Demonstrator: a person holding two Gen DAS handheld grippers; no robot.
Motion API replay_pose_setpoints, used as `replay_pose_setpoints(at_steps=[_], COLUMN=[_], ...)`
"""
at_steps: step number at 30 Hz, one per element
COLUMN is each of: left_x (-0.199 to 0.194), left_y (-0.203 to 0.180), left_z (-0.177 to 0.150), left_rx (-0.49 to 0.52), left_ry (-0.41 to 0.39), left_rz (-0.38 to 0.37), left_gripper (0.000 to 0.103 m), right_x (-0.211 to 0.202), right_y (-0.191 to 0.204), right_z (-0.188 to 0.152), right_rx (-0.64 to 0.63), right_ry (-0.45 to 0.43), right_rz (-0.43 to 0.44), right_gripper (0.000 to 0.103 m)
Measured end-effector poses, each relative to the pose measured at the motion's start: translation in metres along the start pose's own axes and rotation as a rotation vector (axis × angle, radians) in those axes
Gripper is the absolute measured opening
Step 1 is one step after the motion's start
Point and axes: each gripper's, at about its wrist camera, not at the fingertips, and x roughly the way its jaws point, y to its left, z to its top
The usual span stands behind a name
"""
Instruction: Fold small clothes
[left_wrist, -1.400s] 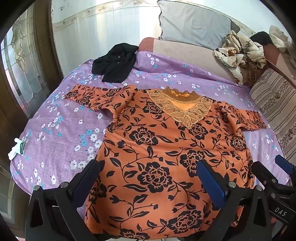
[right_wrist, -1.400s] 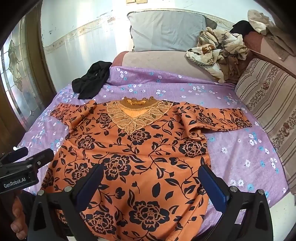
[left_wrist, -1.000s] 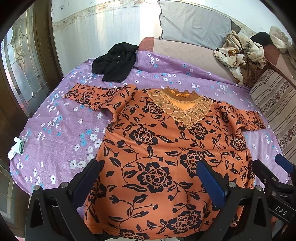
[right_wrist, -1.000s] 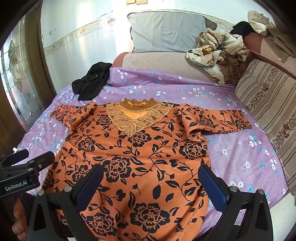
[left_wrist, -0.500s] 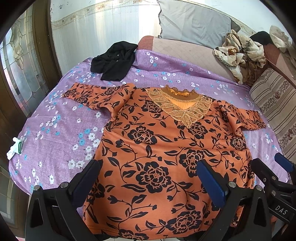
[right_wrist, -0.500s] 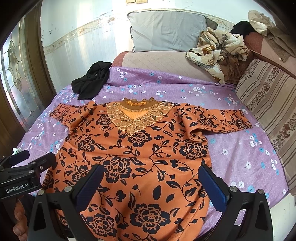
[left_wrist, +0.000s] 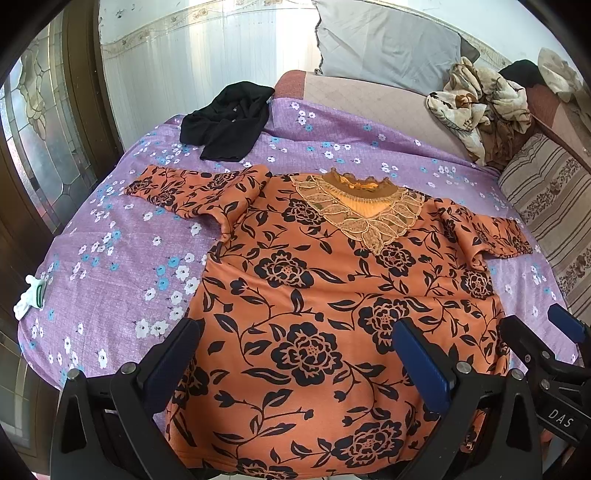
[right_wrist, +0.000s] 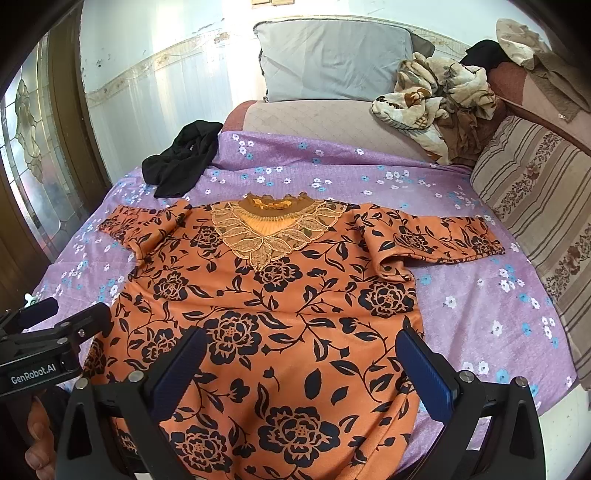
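A: Where the purple floral bedsheet reaches its near edge, what lies there?

B: An orange blouse with black flowers, spread flat face up, lace collar toward the pillows, hem hanging over the near edge, both sleeves out sideways.

A: And the tongs?

B: The left gripper and the right gripper both hover above the hem with jaws spread wide, holding nothing. A black garment sits at the far left corner.
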Motion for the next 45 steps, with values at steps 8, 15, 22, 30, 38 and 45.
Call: replay_pose_setpoints(at_steps=[8,15,22,30,38,45], left_x=[0.006,0.046,0.091,0.138,0.164,0.166], left_y=[0.003,0.078,0.180,0.227,0.256,0.259], left_z=[0.001,0.008,0.016,0.025,0.018,0.020], left_rx=[0.002,-0.187,-0.364,-0.502,-0.593,-0.602], left_ry=[-0.035,-0.001,0.075,0.080,0.105,0.108], left_rz=[-0.006,0.049,0.231,0.276,0.302,0.289], left_gripper=[0.103,0.103,0.103,0.103,0.103,0.103], right_x=[0.007,0.033,0.106,0.203,0.244,0.236], right_y=[-0.002,-0.098,-0.286,-0.383,-0.401,-0.400], right_z=[0.001,0.009,0.024,0.054,0.083,0.131], right_rx=[0.004,0.243,0.753,0.986,0.923,0.775], right_ry=[0.013,0.033,0.051,0.085,0.116,0.104], right_rz=[0.020,0.104,0.118,0.094,-0.111,-0.251], right_gripper=[0.103,0.103,0.100,0.085,0.055,0.008])
